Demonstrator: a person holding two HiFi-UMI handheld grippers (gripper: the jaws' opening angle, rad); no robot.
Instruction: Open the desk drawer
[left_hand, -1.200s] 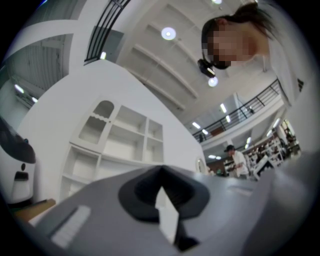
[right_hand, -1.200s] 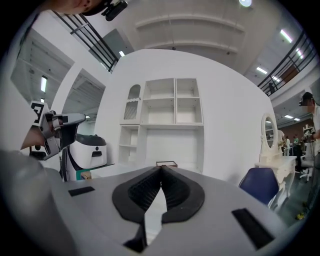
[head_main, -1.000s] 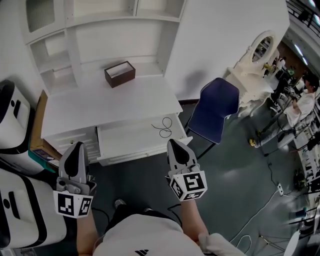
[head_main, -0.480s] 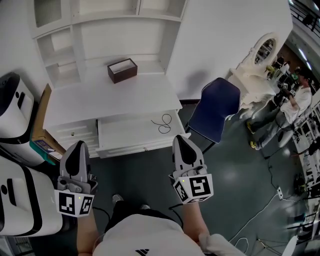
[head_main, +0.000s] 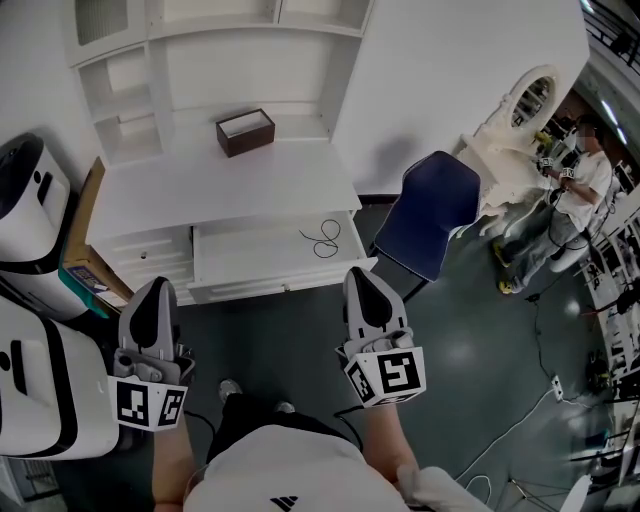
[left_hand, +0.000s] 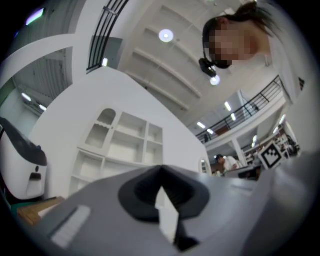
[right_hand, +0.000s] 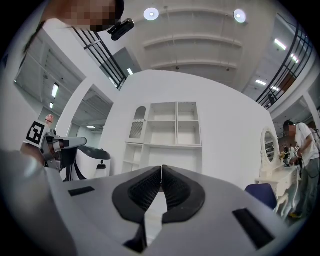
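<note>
The white desk has its wide centre drawer pulled out, with a black cable loop lying on the drawer's white inside. Both grippers hover over the dark floor in front of the drawer, apart from it. My left gripper is shut and empty, below the small left drawers. My right gripper is shut and empty, just off the drawer's right front corner. In the left gripper view the left gripper has its jaws meeting, and in the right gripper view so does the right gripper, which faces the desk's hutch.
A brown box sits on the desktop. A blue chair stands right of the desk, with a white vanity and a person beyond. White machines and a cardboard box crowd the left side.
Both grippers have drawn back a little from the desk, and the drawer front now sits higher in the head view. Jaws stay shut.
</note>
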